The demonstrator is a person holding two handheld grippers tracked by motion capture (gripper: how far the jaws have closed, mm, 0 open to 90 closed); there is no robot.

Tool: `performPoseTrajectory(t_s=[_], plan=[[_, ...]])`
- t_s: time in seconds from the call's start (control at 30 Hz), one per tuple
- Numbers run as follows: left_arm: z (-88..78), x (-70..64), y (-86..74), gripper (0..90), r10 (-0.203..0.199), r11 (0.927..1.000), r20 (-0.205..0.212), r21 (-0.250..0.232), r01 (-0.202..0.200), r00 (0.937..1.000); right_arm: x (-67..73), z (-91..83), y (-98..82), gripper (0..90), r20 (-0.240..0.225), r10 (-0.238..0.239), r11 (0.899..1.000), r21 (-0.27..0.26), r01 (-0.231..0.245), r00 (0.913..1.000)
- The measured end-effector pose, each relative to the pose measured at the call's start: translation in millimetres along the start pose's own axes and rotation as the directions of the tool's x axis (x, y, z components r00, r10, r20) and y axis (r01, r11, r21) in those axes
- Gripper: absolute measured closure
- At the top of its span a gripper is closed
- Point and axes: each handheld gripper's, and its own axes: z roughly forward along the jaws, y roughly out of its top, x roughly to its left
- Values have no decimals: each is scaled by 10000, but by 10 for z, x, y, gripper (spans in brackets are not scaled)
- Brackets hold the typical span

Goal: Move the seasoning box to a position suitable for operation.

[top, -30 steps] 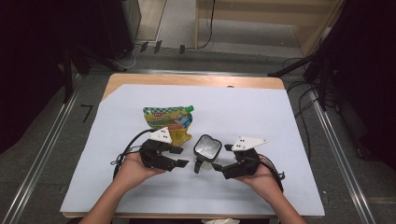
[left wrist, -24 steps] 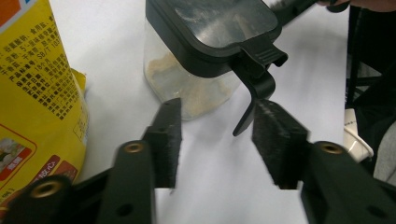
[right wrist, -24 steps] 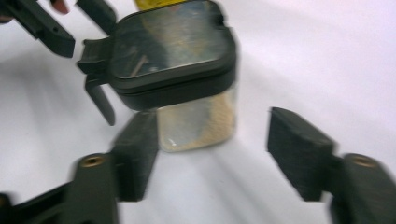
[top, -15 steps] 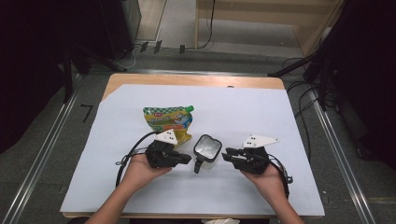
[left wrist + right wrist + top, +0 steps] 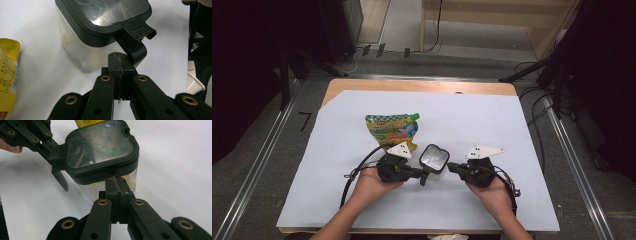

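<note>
Item 1. Container [image 5: 434, 157]: small clear square tub with a black-rimmed lid [image 5: 100, 143], standing upright on the white table cover [image 5: 512, 130], near the front edge and midway between the two hands. The lid's window is shiny and reflective. Pale contents show faintly through the wall; what they are cannot be told. A black latch tab [image 5: 137, 32] hangs at one corner of the lid, at about 7 o'clock of the tub in the high view.

Item 2. Left gripper [image 5: 421, 175]: held at 9 o'clock of the tub, pointing toward it. Jaws have just been closing and now meet pad to pad with nothing between them. In the left gripper view the shut tips [image 5: 121, 62] sit just under the latch tab, touching or nearly so. Judged purpose: a closed tip makes a firm wedge for levering the latch up.

Item 3. Right gripper [image 5: 452, 166]: held at 3 o'clock of the tub. Jaws have likewise just been closing and are shut on nothing. The tips [image 5: 117, 185] press against or rest just beside the tub wall below the lid rim. Judged purpose: bracing the tub so it does not slide while the latch is worked from the other side.

Item 4. Snack pouch [image 5: 393, 129]: yellow and green with a green cap, lying flat at 11 o'clock of the tub, just beside it, untouched.
</note>
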Motion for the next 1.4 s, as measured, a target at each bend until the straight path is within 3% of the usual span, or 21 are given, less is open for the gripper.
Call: performPoseTrajectory(t_s=[0.47,0.77,1.07,1.2,1.4], plan=[[132,-137,51,900,91,9999,197,-107,-89,9998,-71,37,24,900,443,100,9999,54,-102,9990],[213,-184,89,900,-68,9996,472,-257,80,9989,-126,91,41,900,691,180,9998,8,-181,9975],[318,-264,153,900,179,9993,751,-341,-154,9970,-173,120,46,900,784,246,9997,-44,-243,9966],[289,-256,155,900,142,9995,919,-300,-115,9957,-164,90,41,900,743,253,9997,-62,-249,9969],[119,-263,128,890,231,9994,1002,-278,-205,9947,-73,-95,31,900,696,253,9994,-238,-237,9973]])
